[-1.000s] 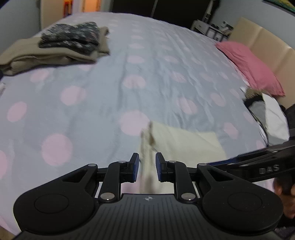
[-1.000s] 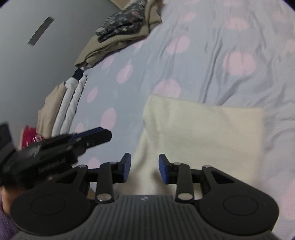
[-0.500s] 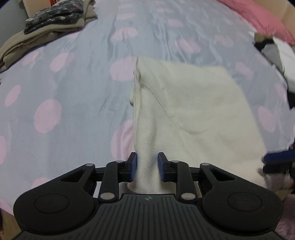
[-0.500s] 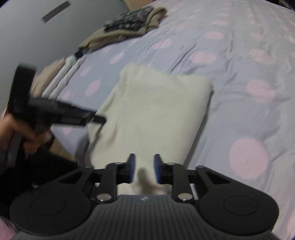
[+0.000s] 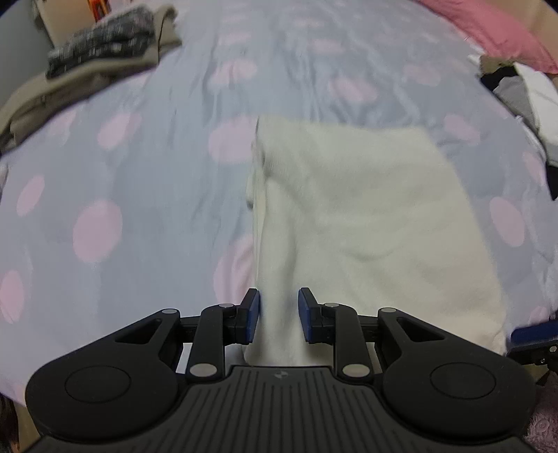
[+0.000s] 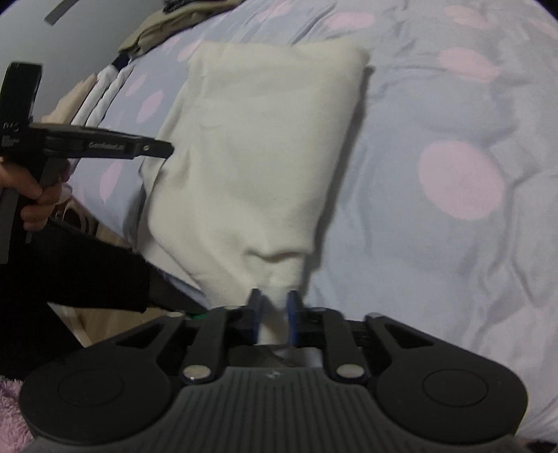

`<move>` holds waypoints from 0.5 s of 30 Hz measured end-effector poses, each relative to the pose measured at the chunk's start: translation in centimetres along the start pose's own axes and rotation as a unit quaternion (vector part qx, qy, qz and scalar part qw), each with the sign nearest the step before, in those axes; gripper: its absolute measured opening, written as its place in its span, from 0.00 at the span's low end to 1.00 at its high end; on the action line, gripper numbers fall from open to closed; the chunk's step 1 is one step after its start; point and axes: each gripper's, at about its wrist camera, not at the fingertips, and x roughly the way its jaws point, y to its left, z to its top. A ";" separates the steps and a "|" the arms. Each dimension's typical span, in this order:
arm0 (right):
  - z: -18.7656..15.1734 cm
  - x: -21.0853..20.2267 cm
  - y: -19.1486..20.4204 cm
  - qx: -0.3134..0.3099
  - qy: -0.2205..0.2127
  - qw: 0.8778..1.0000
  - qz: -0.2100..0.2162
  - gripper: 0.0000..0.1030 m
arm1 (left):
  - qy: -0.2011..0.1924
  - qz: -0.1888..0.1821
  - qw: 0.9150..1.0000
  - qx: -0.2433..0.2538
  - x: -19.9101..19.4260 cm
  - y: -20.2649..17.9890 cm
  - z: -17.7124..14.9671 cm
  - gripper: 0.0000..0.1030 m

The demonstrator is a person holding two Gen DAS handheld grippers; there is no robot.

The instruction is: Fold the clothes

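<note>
A cream garment (image 5: 366, 216) lies folded flat on the polka-dot bed sheet (image 5: 122, 181); it also shows in the right wrist view (image 6: 258, 160). My left gripper (image 5: 278, 315) straddles its near left corner with jaws apart and cloth between them. My right gripper (image 6: 273, 315) has its jaws narrow around the bunched near right corner of the garment. The left gripper also shows from the side in the right wrist view (image 6: 158, 150), over the garment's left edge.
A pile of tan and speckled dark clothes (image 5: 97, 59) lies at the far left of the bed. A pink pillow (image 5: 488, 31) and a heap of dark and white clothes (image 5: 523, 101) are at the far right. The bed's near edge is just below the garment.
The right gripper's jaws have closed in on the garment's near corner, which now bunches between them. The left gripper has stayed over its corner.
</note>
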 end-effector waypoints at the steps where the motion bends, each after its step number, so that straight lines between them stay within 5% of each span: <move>1: 0.0 -0.2 0.1 0.000 -0.007 1.000 -0.001 0.38 | -0.008 -0.005 1.000 0.001 -0.3 -0.1 0.3 0.21; 6: 0.2 1.2 -1.5 0.016 -0.003 1.000 0.017 0.37 | -0.013 -0.013 1.000 0.023 -0.2 -1.4 1.3 0.21; 9: 0.1 2.3 -2.4 0.059 -0.003 0.996 0.062 0.13 | 0.001 -0.005 0.999 0.035 0.5 -1.9 1.3 0.21; 15: 0.1 0.3 -0.1 0.029 0.004 0.997 0.075 0.07 | 0.027 0.011 0.999 0.044 1.7 -1.9 0.8 0.21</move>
